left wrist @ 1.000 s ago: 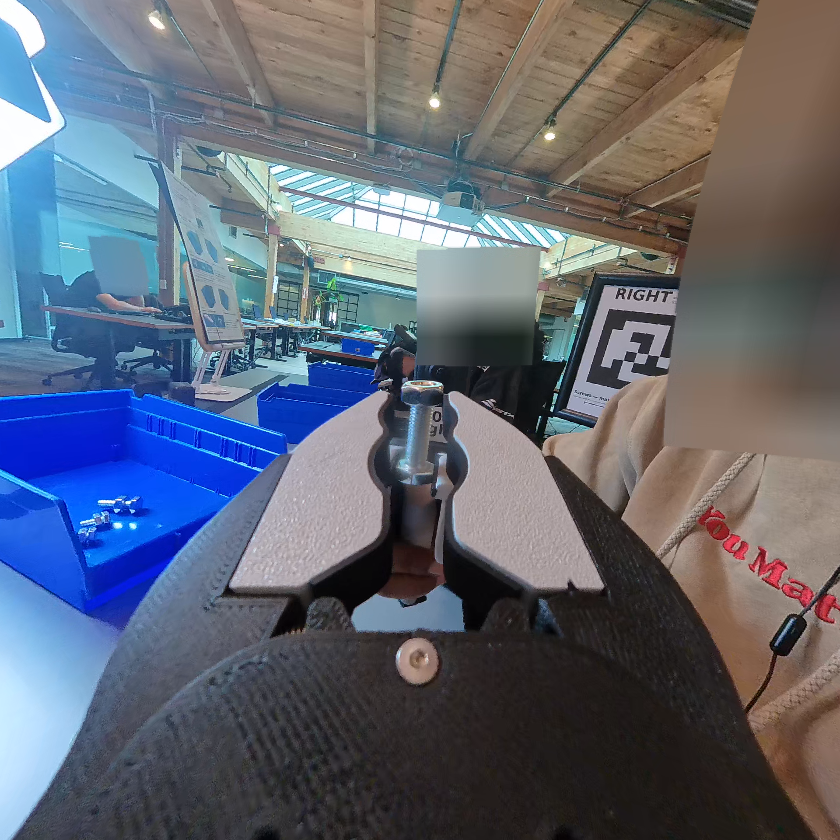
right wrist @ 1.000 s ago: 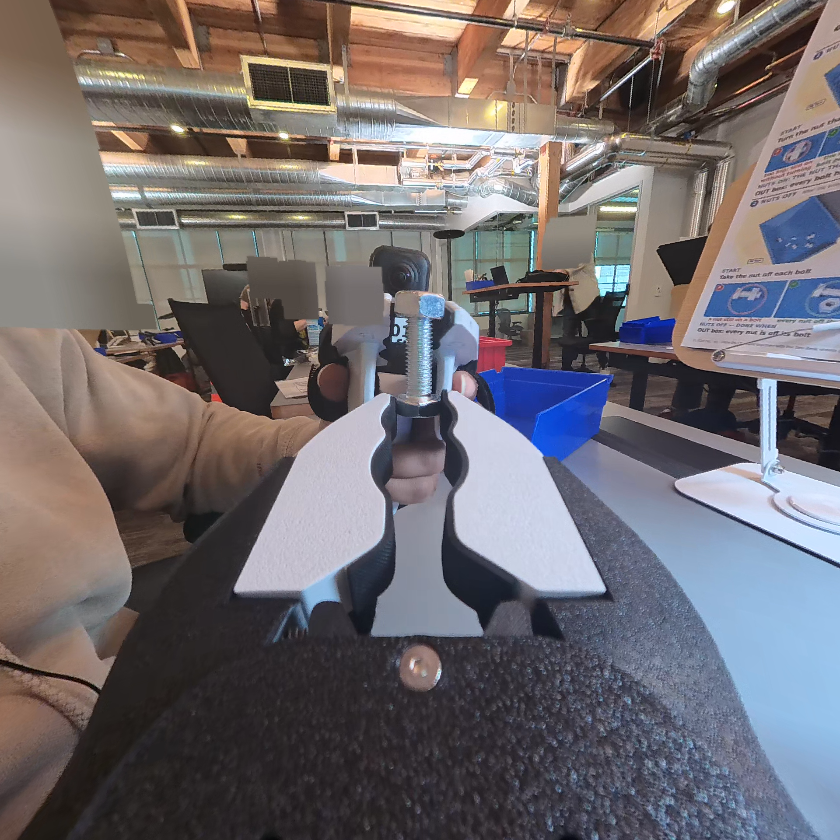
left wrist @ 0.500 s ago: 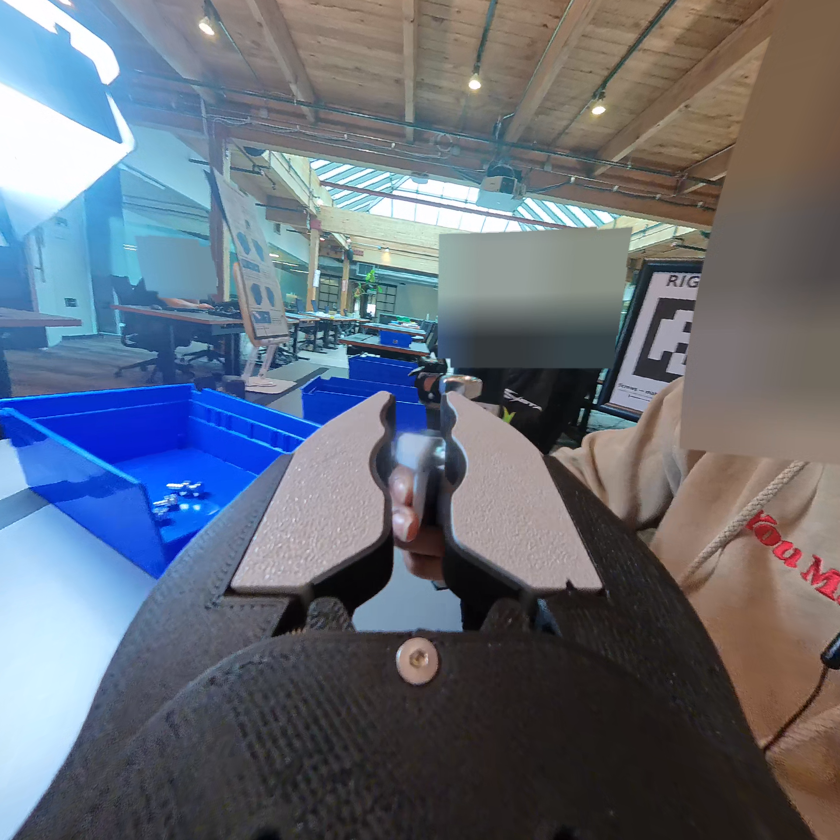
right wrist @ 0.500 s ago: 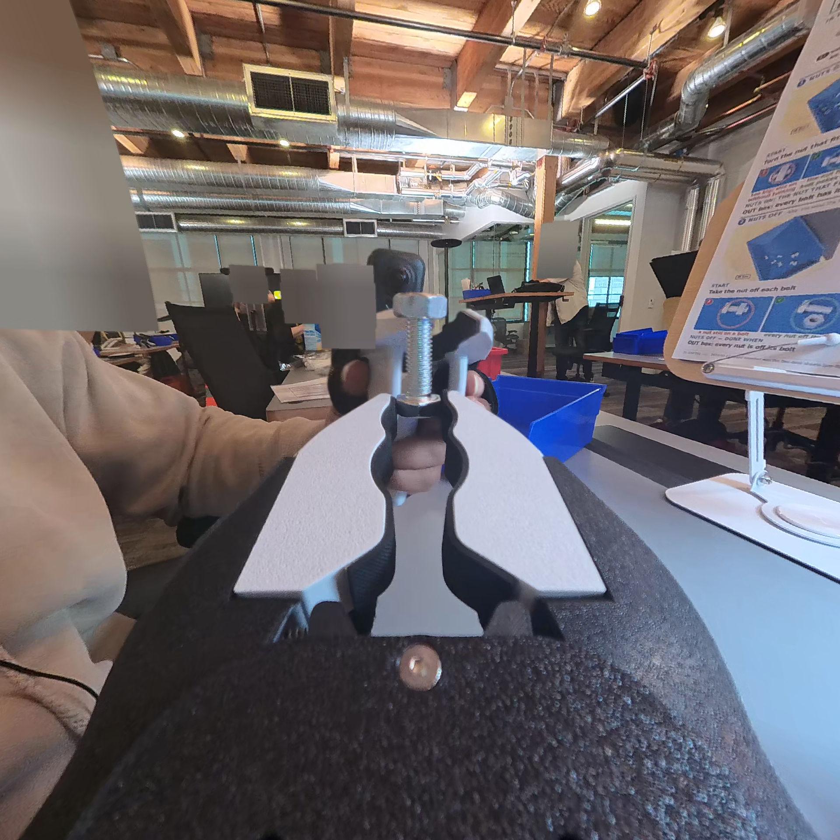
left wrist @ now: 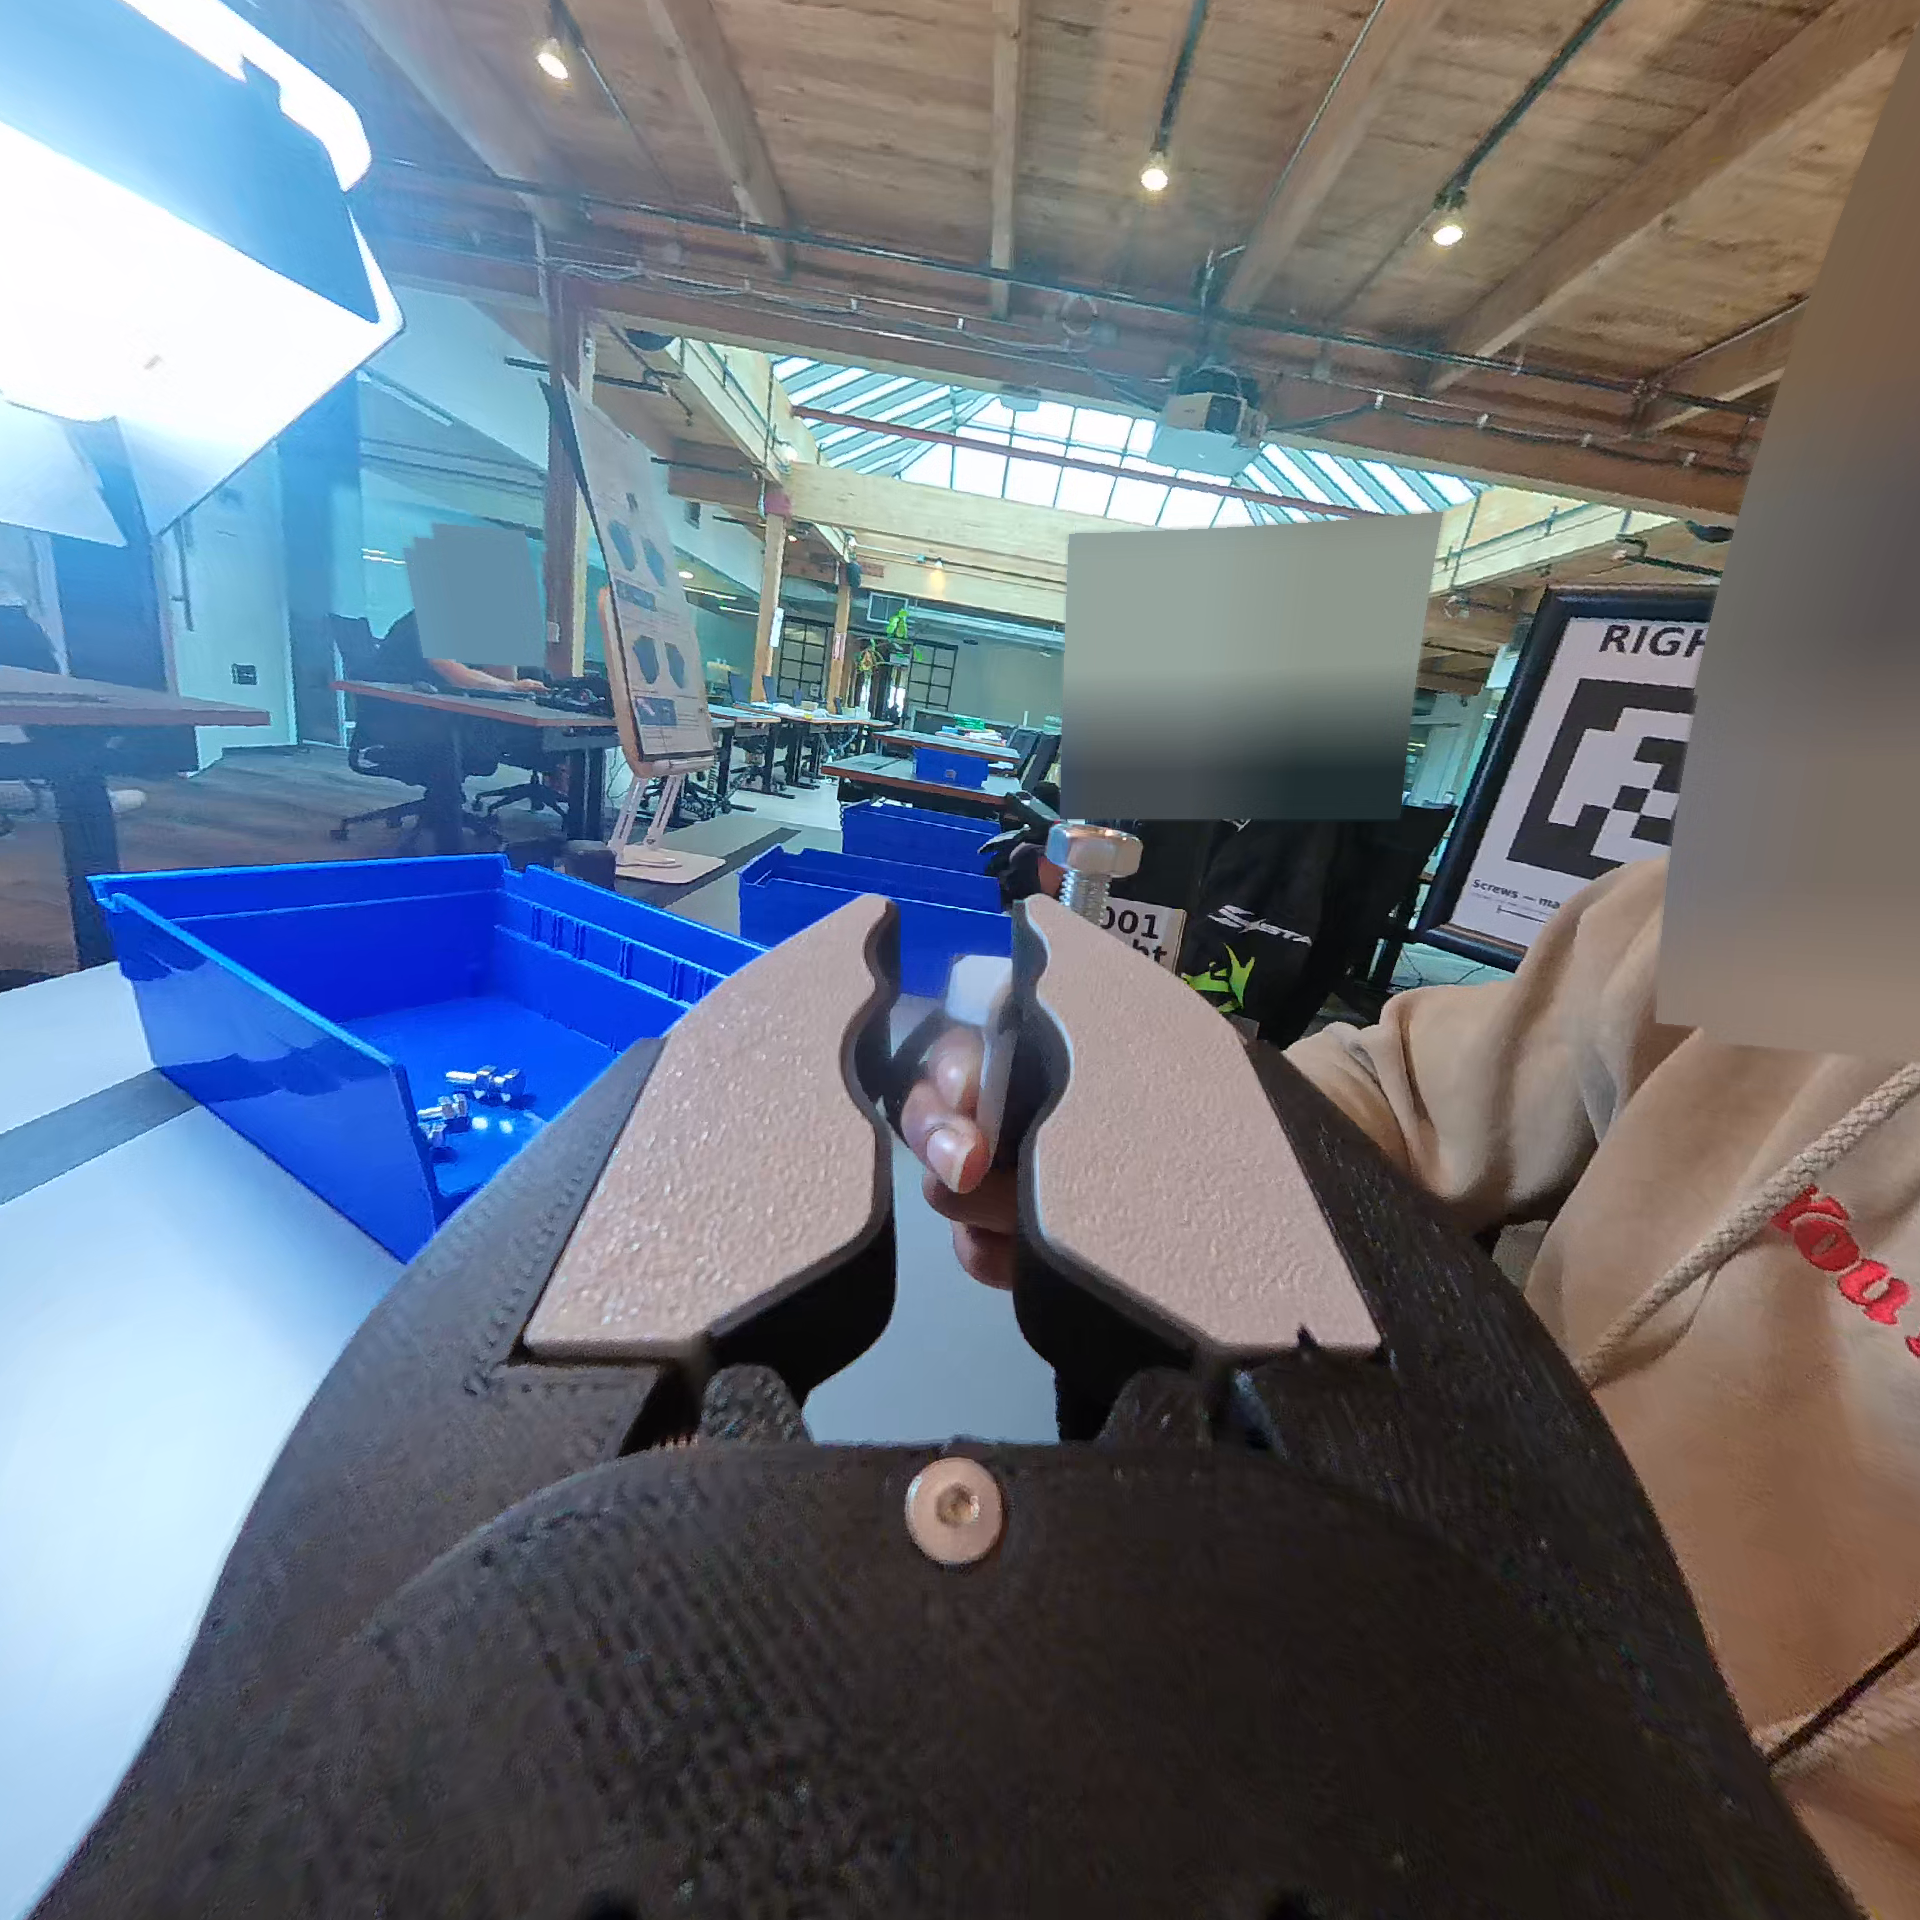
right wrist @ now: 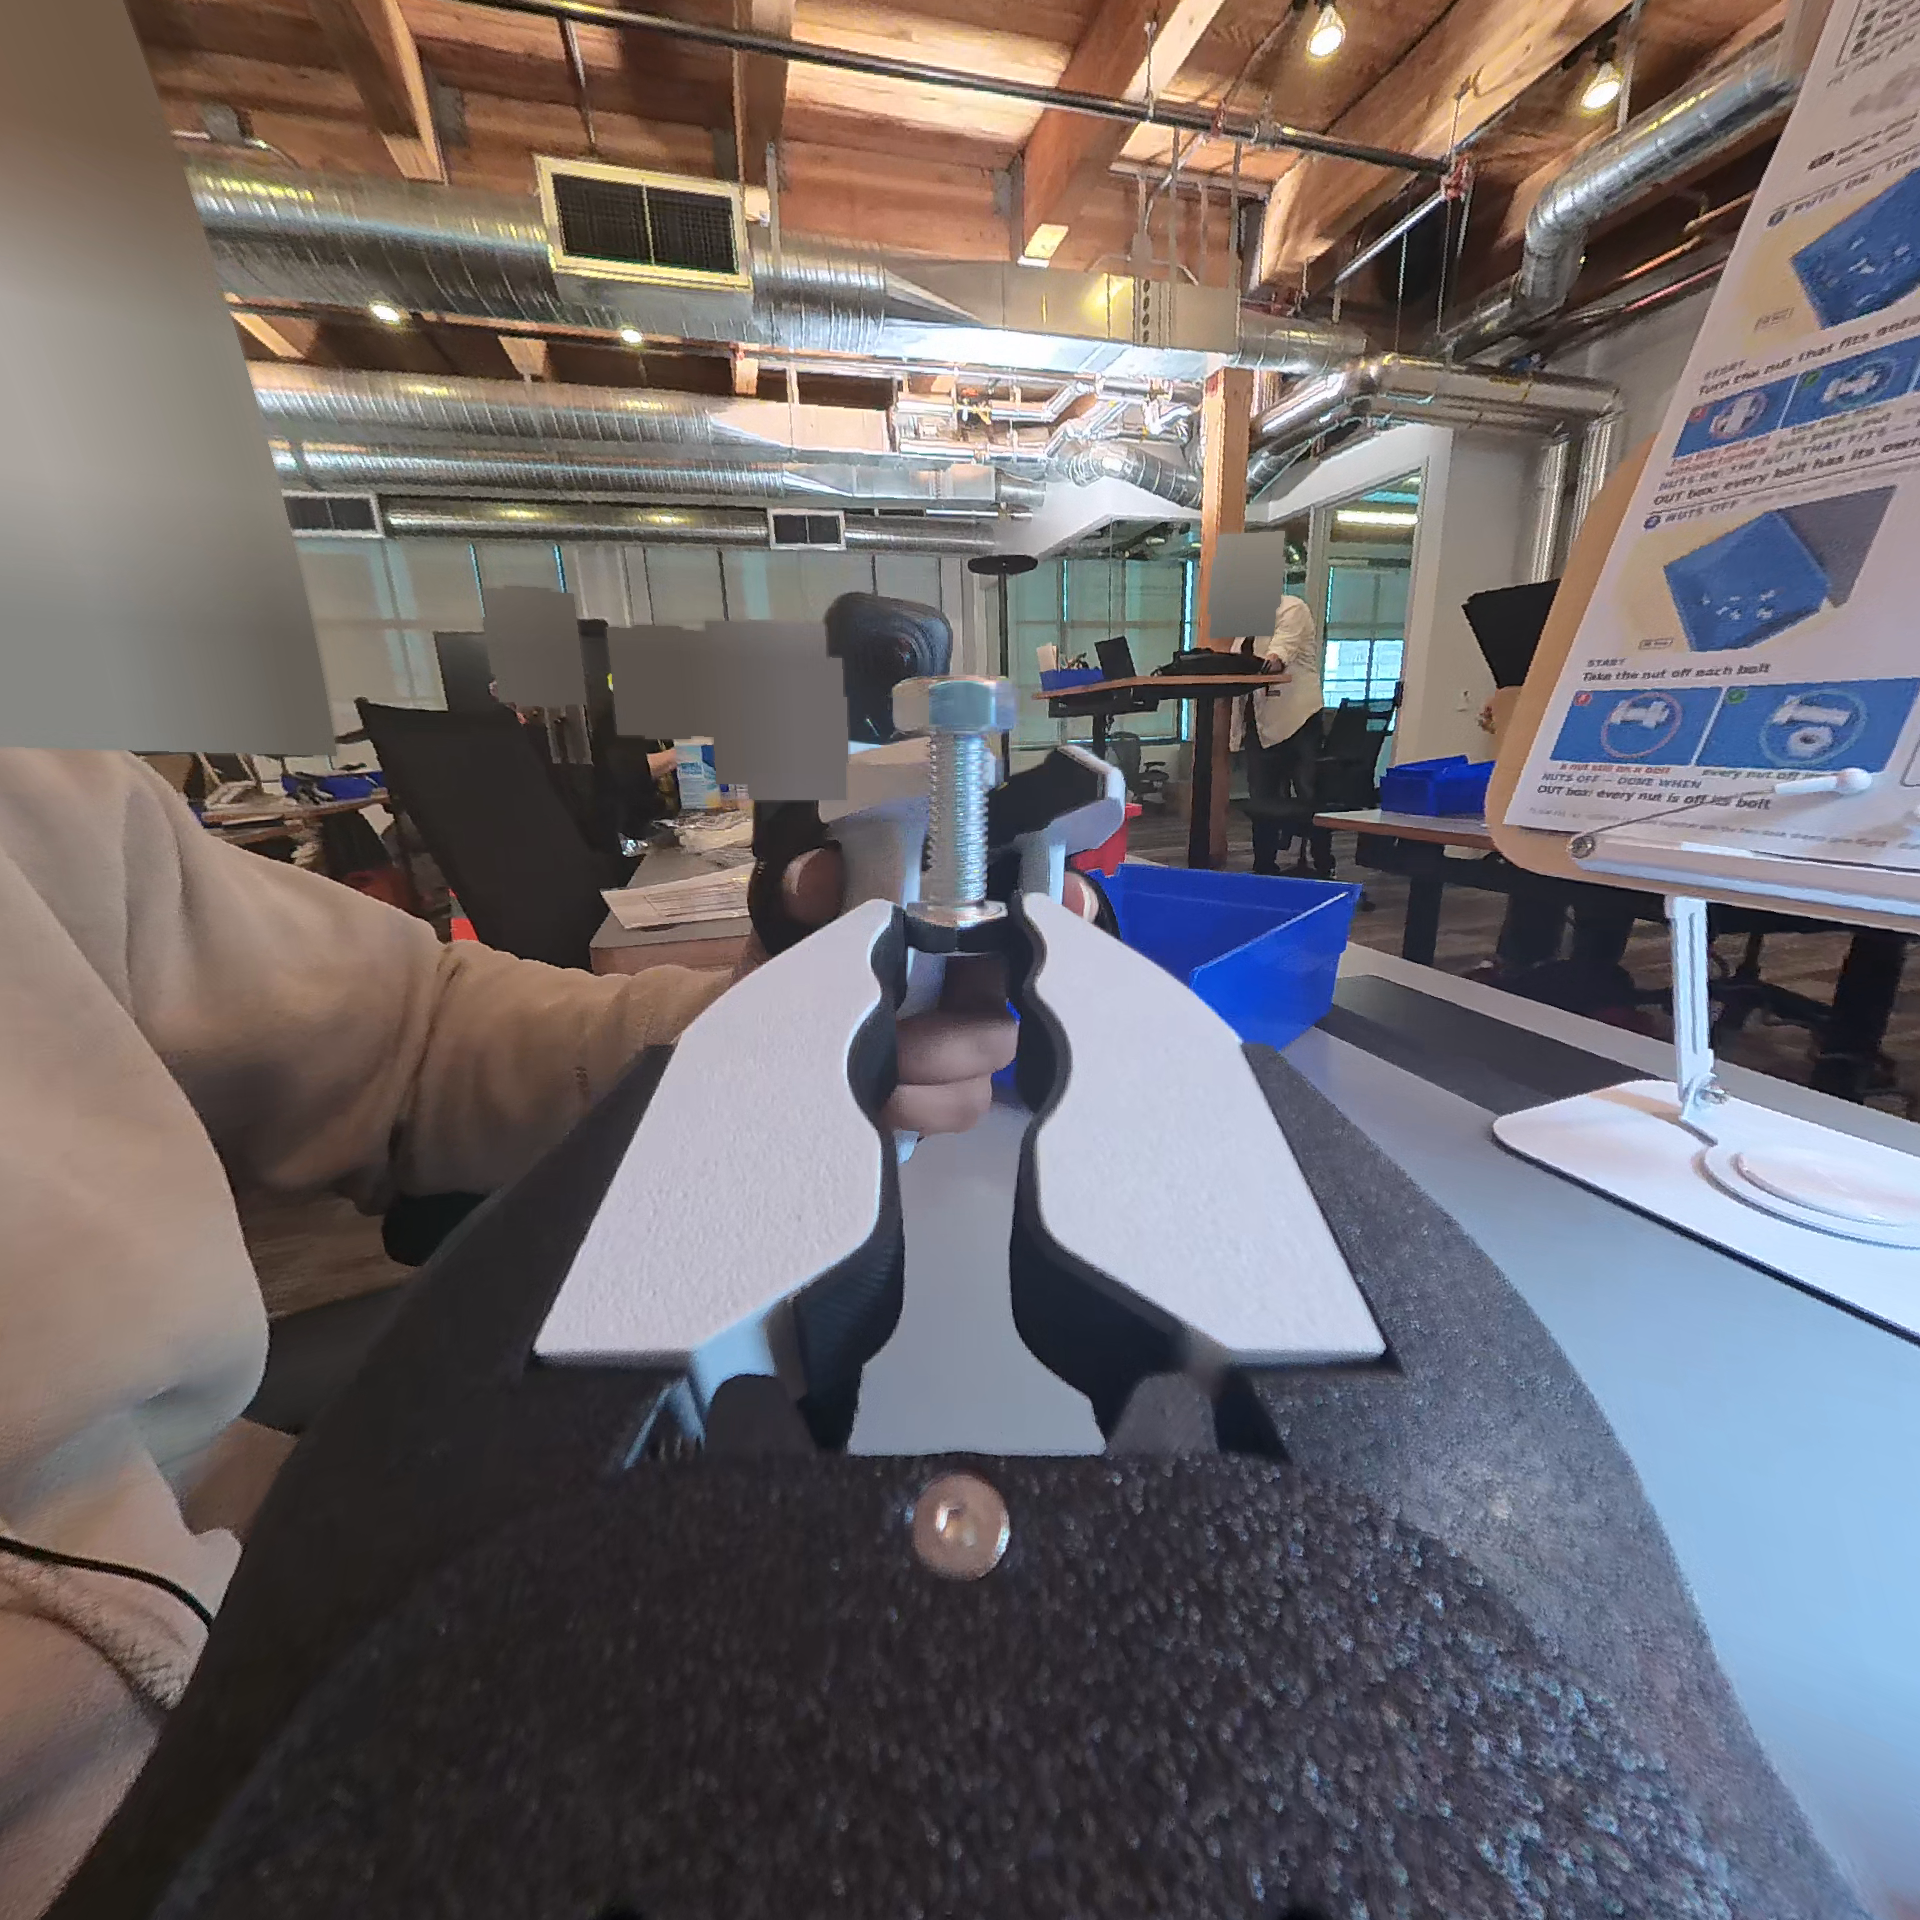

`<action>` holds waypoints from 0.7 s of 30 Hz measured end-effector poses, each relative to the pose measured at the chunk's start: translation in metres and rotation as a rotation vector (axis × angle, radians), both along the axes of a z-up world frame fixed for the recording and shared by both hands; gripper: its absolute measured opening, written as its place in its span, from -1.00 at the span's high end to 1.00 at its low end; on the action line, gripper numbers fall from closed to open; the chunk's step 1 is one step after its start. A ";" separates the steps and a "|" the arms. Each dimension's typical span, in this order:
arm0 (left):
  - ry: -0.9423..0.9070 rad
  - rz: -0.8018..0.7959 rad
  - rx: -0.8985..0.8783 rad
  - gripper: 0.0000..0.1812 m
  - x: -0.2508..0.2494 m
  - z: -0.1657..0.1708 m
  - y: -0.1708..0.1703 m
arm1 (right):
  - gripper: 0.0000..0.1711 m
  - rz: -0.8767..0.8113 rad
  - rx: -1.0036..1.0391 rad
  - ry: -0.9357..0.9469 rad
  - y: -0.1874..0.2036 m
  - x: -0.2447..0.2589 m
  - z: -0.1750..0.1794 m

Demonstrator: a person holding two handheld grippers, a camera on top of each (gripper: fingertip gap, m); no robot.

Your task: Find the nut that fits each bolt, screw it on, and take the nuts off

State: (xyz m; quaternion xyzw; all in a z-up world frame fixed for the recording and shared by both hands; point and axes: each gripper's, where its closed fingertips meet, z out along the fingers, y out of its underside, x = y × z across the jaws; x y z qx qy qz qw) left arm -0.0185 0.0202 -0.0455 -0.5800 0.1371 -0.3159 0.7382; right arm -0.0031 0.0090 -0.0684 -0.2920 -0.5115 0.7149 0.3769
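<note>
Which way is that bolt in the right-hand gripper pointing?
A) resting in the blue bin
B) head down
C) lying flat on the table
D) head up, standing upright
D: the bolt stands upright above the right gripper, hex head on top, with the nut at its lower end pinched between the fingertips.

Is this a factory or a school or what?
Probably a big open office or workshop. There are rows of desks with office chairs, bare metal air ducts under a wooden ceiling, and blue parts bins.
</note>
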 end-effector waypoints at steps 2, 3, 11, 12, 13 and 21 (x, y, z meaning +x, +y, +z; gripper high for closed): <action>0.004 -0.030 0.023 0.72 0.007 0.003 -0.003 | 0.79 -0.007 -0.001 -0.008 0.002 -0.001 -0.001; 0.016 -0.041 0.030 0.68 0.013 0.004 -0.004 | 0.79 -0.012 0.003 -0.018 0.002 -0.003 -0.003; 0.000 0.042 -0.020 0.80 -0.005 -0.002 0.005 | 0.79 0.003 -0.017 0.001 0.003 0.000 0.002; -0.012 0.035 -0.021 0.78 -0.005 -0.002 0.004 | 0.79 -0.004 -0.016 0.004 0.005 0.000 0.003; -0.007 0.023 -0.011 0.76 -0.003 0.000 0.003 | 0.79 -0.010 -0.017 0.002 0.006 0.000 0.003; 0.037 0.056 -0.025 0.82 0.002 -0.005 0.008 | 0.79 0.004 -0.008 -0.019 0.002 -0.004 -0.004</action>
